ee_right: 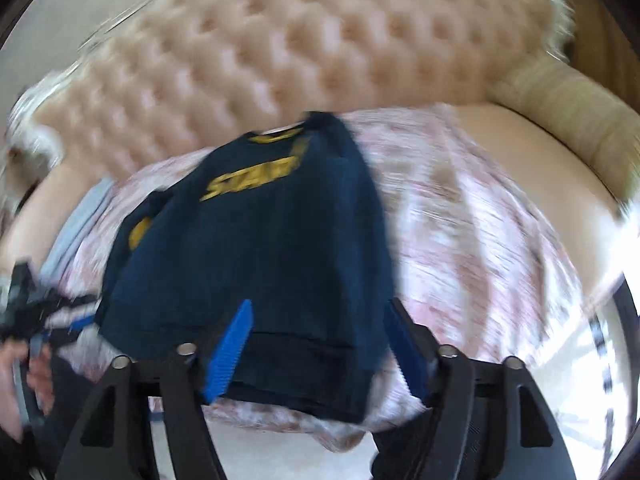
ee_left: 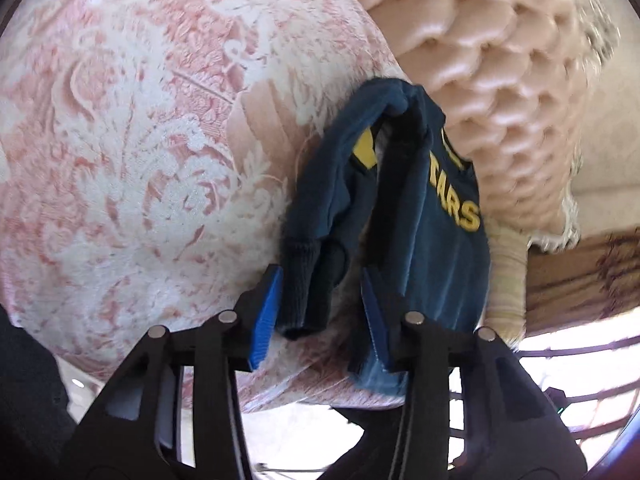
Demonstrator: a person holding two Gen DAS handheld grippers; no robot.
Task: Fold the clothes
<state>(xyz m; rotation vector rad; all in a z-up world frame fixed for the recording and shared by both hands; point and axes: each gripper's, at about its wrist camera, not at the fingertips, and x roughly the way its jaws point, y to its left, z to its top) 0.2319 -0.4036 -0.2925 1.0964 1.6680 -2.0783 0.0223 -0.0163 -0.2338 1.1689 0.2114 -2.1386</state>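
Observation:
A navy sweater point(ee_left: 432, 240) with yellow letters lies on a pink patterned cover point(ee_left: 120, 160) over a sofa seat, one sleeve folded in. In the left wrist view my left gripper point(ee_left: 320, 320) is open. The sleeve's dark ribbed cuff point(ee_left: 304, 292) hangs between its blue pads point(ee_left: 264, 316), with a gap on the right side. The blurred right wrist view shows the sweater point(ee_right: 260, 260) chest up. My right gripper point(ee_right: 316, 350) is open and straddles the hem, its pads point(ee_right: 228, 352) apart from the cloth. The left gripper point(ee_right: 60, 320) and a hand point(ee_right: 36, 384) show at the left edge.
The tufted peach sofa back point(ee_right: 280, 48) rises behind the sweater, also seen in the left wrist view as the sofa back point(ee_left: 500, 60). A padded armrest point(ee_right: 560, 104) closes the right side. The patterned cover point(ee_right: 460, 220) spreads right of the sweater. Pale floor lies below the seat's front edge.

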